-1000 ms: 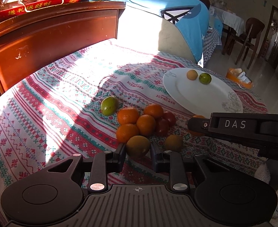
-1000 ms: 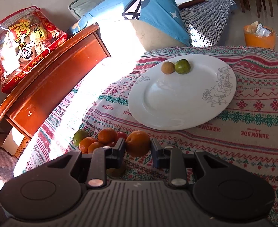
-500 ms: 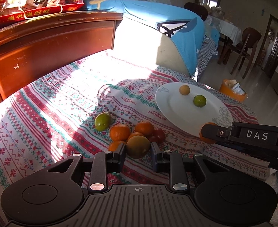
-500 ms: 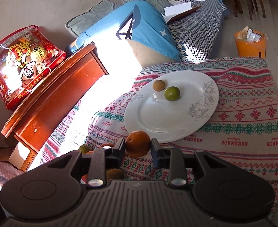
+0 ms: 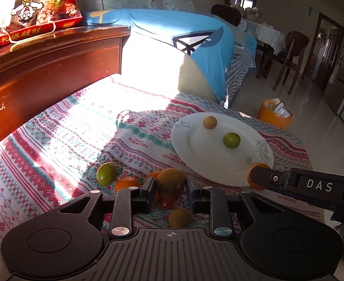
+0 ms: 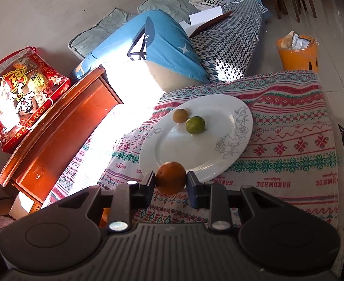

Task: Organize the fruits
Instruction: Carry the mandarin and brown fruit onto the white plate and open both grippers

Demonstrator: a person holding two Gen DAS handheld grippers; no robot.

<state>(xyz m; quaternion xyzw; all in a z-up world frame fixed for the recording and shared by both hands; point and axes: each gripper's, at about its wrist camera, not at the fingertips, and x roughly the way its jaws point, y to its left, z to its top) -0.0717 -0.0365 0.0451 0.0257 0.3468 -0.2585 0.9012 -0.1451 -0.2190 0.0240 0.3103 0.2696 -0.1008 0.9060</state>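
Observation:
My left gripper (image 5: 170, 188) is shut on a brownish-green fruit (image 5: 170, 180), held above the pile on the patterned cloth. Below it lie a green fruit (image 5: 105, 173), oranges (image 5: 126, 184), a red fruit (image 5: 168, 201) and a yellow-brown one (image 5: 179, 217). My right gripper (image 6: 170, 182) is shut on an orange (image 6: 170, 179) at the near rim of the white plate (image 6: 218, 164). On the plate sit a tan fruit (image 6: 180, 116) and a green fruit (image 6: 195, 125). In the left wrist view the right gripper (image 5: 257, 178) reaches in from the right at the plate (image 5: 207, 164).
A wooden cabinet (image 5: 43, 70) with a red snack bag (image 5: 26, 7) stands at the left. A sofa with a blue cushion (image 6: 153, 46) lies behind the table. An orange bin (image 6: 297, 52) stands on the floor beyond the table's far edge.
Both grippers rose with their fruits and moved toward the plate. The left fruit left the pile; the right orange went from beside the pile to the plate's near rim.

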